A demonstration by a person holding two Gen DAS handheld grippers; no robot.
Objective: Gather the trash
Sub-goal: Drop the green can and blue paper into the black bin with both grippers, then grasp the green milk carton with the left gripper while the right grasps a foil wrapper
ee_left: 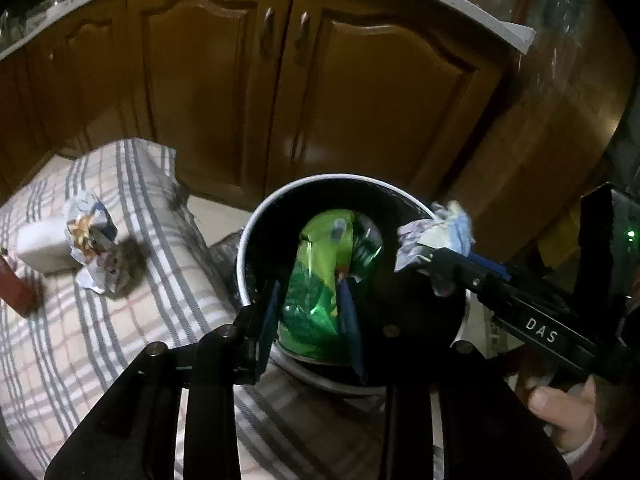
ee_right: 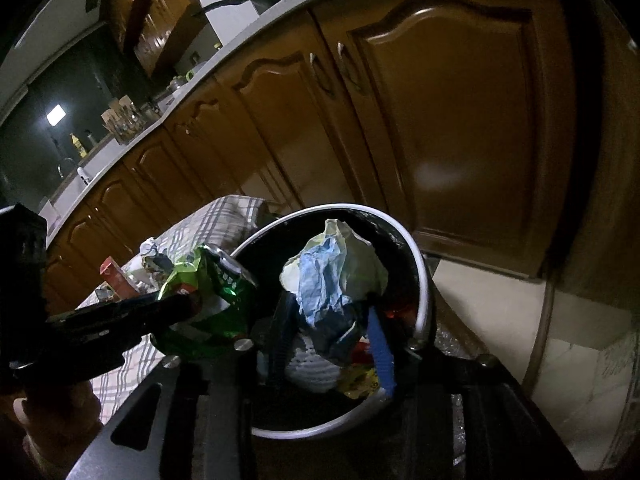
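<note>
A round bin [ee_left: 320, 178] with a white rim and black liner stands on the floor by the cupboards. My left gripper [ee_left: 310, 288] is shut on a crushed green can [ee_left: 316, 280], which hangs over the bin's mouth between the blue pads. From the right, my right gripper [ee_left: 432, 264] holds a crumpled blue-and-white paper ball [ee_left: 436, 232] above the rim. In the right wrist view the paper ball [ee_right: 332, 268] sits between the right gripper's [ee_right: 330, 304] fingers over the bin [ee_right: 420, 272]. The can [ee_right: 216, 292] hangs to its left in the left gripper [ee_right: 176, 308].
A checked cloth [ee_left: 120, 320] lies left of the bin with a crumpled wrapper [ee_left: 90, 240], a white block [ee_left: 40, 248] and a red-brown object [ee_left: 16, 288] on it. Brown cupboard doors [ee_left: 360, 100] stand close behind. Wrappers [ee_right: 360, 384] lie inside the bin. A person's hand [ee_left: 568, 412] grips the right tool.
</note>
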